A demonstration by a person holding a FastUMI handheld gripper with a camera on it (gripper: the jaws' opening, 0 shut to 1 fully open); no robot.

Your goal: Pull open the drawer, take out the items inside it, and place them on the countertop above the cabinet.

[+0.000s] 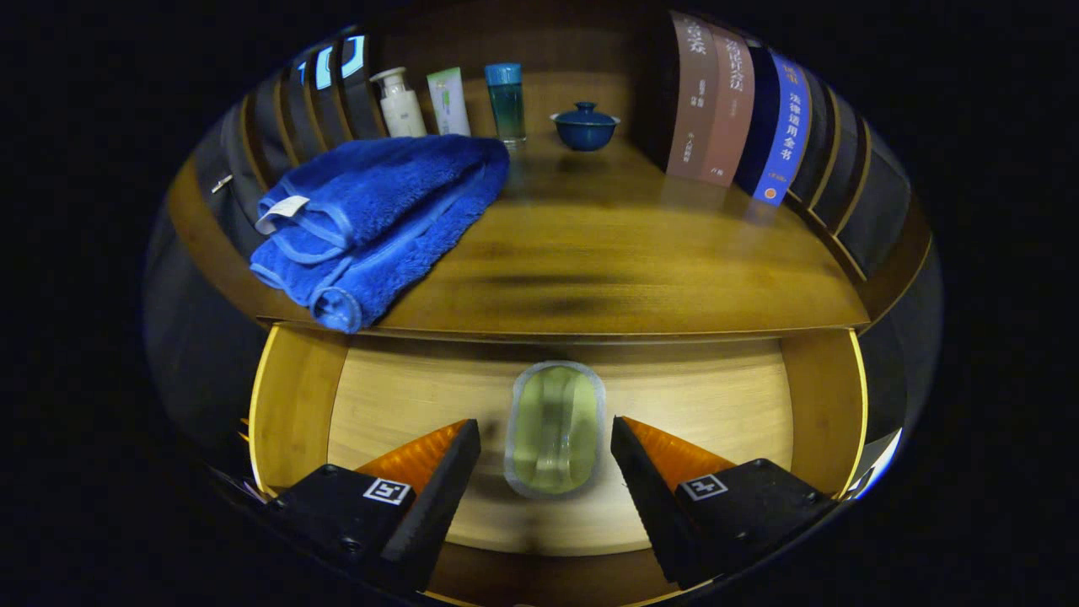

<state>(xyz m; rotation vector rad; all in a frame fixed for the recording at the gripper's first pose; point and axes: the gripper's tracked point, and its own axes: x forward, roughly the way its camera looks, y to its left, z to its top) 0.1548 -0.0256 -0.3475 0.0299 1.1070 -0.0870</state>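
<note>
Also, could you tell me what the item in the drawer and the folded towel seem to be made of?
The item between the open fingers of the gripper looks like clear greenish glass or plastic: see-through, glossy, pale rim. The towel looks like plush blue microfibre or terry: fuzzy pile, stitched edges. The drawer looks like pale wood.

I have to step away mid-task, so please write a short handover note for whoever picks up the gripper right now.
Gripper: open, fingers either side of the clear greenish container, not pressing on it.
Drawer: pulled open; the container lies on its floor.
Countertop: holds a folded blue towel, bottles, a lidded bowl and books.
Left: close on the container, lift it out, set it on the countertop.
</note>
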